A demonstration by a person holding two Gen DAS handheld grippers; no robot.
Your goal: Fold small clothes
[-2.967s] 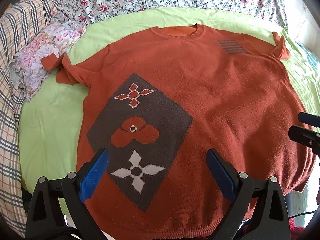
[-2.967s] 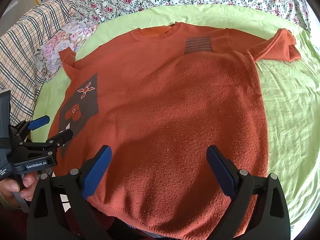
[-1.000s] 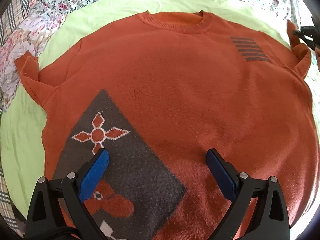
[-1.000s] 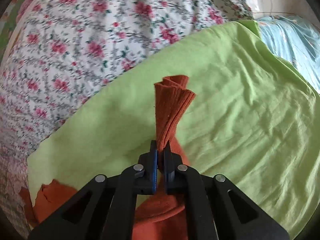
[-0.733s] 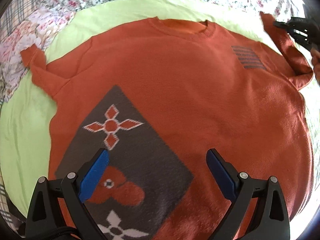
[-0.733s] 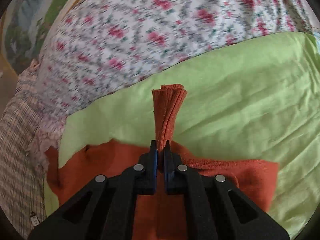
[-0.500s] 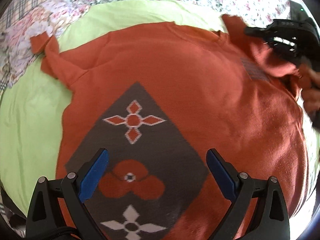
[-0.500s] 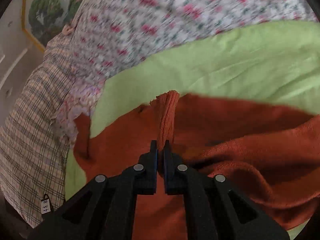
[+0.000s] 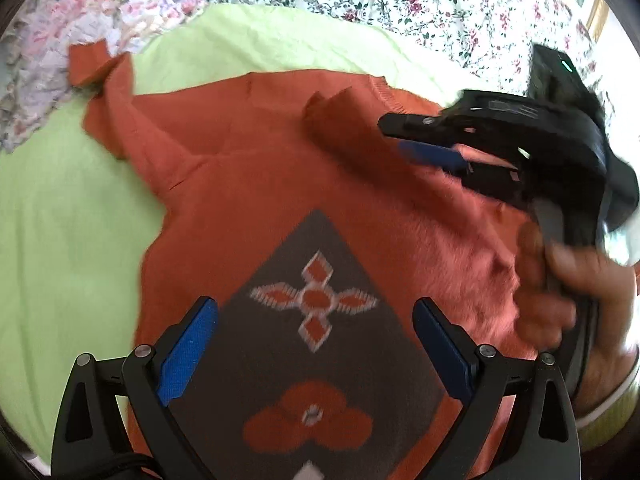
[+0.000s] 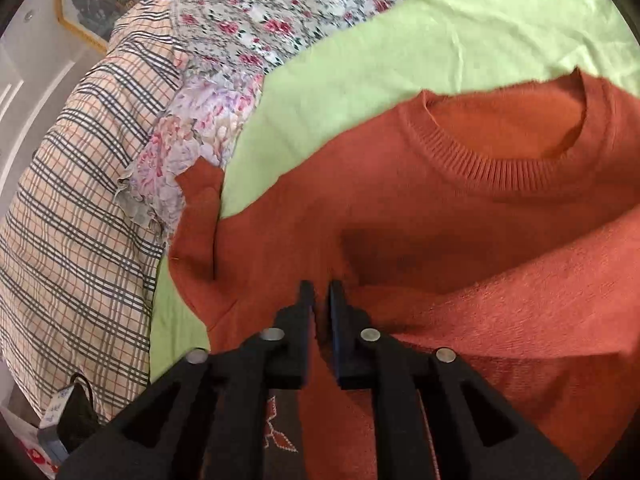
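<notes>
Leftmost, a plaid blanket point(image 10: 80, 200) and flowered cloth point(image 10: 260, 4) border a smooth lime-green sheet point(image 9: 68, 208), bare along its left side. On it lies a fuzzy rust-orange knit sweater point(image 9: 256, 176) with ribbed round collar point(image 10: 500, 164) and grey diamond patch point(image 9: 304, 344). Above the patch, the left gripper point(image 9: 316, 340) hovers spread wide. At right, the right gripper point(image 10: 322, 294) has a narrow gap between its fingers over the folded-in sleeve point(image 9: 340, 120); whether it pinches cloth is unclear.

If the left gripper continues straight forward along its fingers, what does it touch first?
Probably the grey diamond patch on the orange knitted sweater; the open left gripper points at it, though its height above is unclear.
</notes>
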